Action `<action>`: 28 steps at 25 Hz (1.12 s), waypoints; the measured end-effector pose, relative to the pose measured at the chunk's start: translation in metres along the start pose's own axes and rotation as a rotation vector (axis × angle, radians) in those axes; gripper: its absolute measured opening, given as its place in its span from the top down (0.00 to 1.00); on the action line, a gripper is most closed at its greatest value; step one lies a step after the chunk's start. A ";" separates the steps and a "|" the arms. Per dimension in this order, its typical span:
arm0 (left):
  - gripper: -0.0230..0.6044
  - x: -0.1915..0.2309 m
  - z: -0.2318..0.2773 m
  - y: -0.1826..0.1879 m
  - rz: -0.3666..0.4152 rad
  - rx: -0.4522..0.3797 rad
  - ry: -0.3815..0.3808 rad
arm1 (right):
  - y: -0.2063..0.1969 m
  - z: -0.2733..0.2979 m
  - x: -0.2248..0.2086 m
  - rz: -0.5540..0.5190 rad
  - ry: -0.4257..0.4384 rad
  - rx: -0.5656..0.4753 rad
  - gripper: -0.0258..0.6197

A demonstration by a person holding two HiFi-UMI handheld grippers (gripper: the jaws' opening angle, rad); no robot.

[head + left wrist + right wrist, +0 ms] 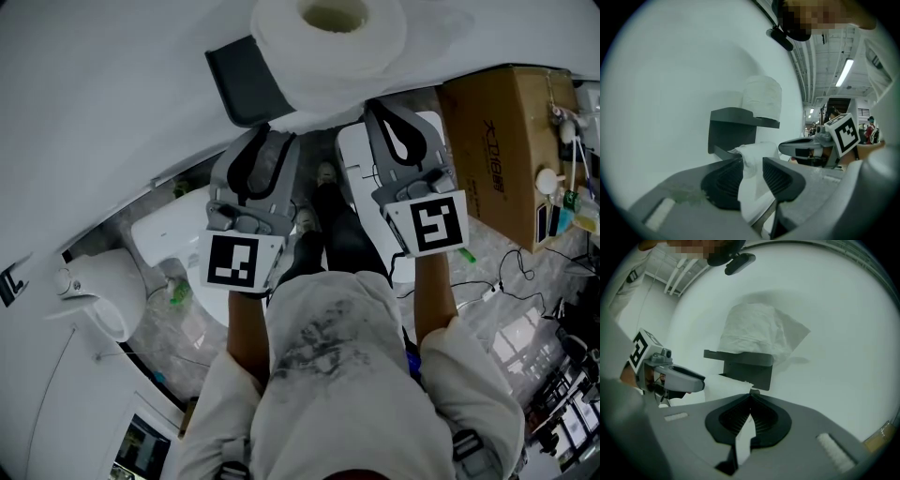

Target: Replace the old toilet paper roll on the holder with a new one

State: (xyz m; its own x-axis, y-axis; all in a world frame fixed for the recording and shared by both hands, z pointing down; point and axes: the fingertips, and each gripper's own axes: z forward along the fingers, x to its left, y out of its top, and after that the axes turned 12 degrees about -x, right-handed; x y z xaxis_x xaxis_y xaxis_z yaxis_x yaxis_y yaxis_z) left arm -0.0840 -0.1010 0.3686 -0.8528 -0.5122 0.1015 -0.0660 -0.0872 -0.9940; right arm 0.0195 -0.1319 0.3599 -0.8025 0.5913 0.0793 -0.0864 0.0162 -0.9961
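- Working under the wall-mounted holder (246,82), I judge the swap to be only part done. A full roll (328,37) stands on the holder's top shelf, and as far as I can see it isn't seated below the shelf.
- Loose white paper (752,157) hangs under the shelf's front edge. I cannot tell whether it belongs to the old roll or the new one.
- My left gripper (752,165) has its fingers (723,180) spread wide and released. The crumpled paper stands between them and at most brushes one pad; it isn't squeezed.
- My right gripper (750,401) has its fingers (764,418) clenched together on that paper, with a thin sheet of it running down between the pads.
- The two grippers sit just beside each other, close under the holder and aimed at the wall (112,94).
- Next, I reckon the right gripper has to draw the pinched paper clear without tearing it, while the left finds a fresh hold.
- The roll on the shelf looks to be resting loose, so a knock from either gripper could tip it off the edge.
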 end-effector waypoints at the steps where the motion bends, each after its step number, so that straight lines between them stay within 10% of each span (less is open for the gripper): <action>1: 0.76 -0.001 0.001 -0.001 -0.003 0.000 -0.003 | -0.001 0.002 0.000 0.002 0.001 0.001 0.96; 28: 0.74 -0.017 0.023 -0.001 -0.024 -0.019 -0.081 | -0.014 0.023 -0.006 0.047 0.030 0.023 0.96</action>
State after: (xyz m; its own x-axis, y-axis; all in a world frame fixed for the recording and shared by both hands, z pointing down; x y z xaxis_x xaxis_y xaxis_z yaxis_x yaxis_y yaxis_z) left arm -0.0576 -0.1119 0.3684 -0.8061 -0.5779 0.1275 -0.0964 -0.0844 -0.9918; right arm 0.0116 -0.1539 0.3746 -0.7882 0.6146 0.0314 -0.0633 -0.0302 -0.9975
